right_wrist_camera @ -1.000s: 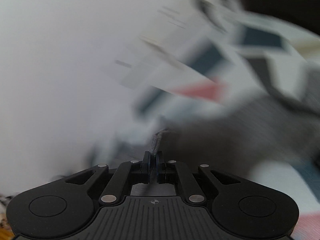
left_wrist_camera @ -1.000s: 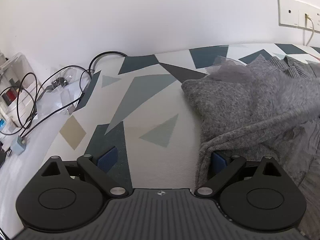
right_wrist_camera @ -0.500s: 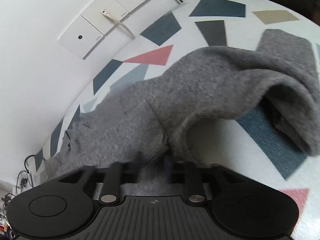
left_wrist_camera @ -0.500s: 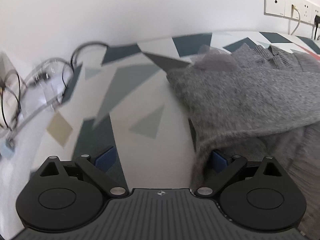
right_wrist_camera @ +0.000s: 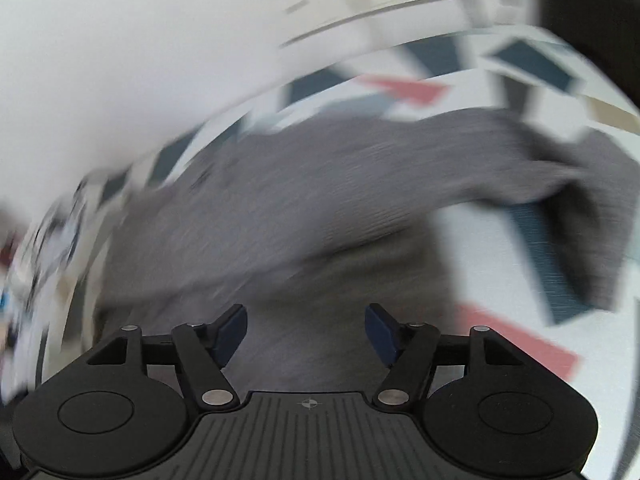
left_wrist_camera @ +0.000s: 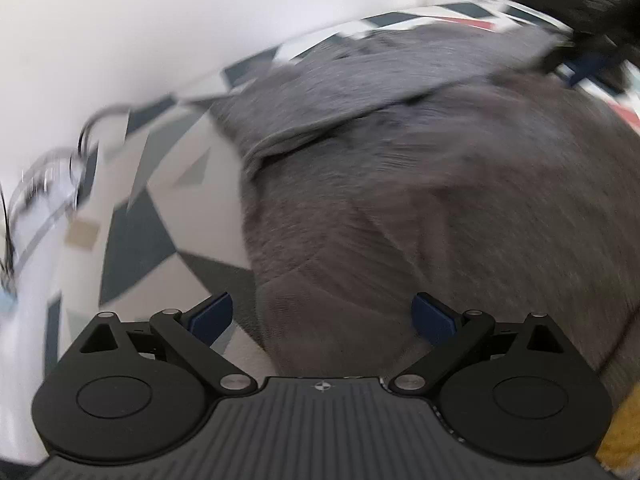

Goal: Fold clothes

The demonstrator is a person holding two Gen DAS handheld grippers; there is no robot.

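Observation:
A grey knit sweater (left_wrist_camera: 400,184) lies spread on a table with a cloth of coloured triangles (left_wrist_camera: 132,240). My left gripper (left_wrist_camera: 322,316) is open and empty, above the sweater's near left edge. The other gripper (left_wrist_camera: 580,60) shows at the sweater's far right corner. In the right wrist view the same sweater (right_wrist_camera: 320,208) fills the middle, one sleeve (right_wrist_camera: 592,216) hanging folded to the right. My right gripper (right_wrist_camera: 306,332) is open and empty over the sweater. Both views are motion-blurred.
Cables and clear plastic (left_wrist_camera: 48,184) lie at the table's left end by the white wall. Wall sockets (right_wrist_camera: 400,4) run along the wall behind the table. A yellow object (left_wrist_camera: 624,432) shows at the lower right of the left wrist view.
My right gripper opened and let go of the sweater it was pinching. My left gripper stayed open and swung right, over the sweater. The sweater now lies flatter.

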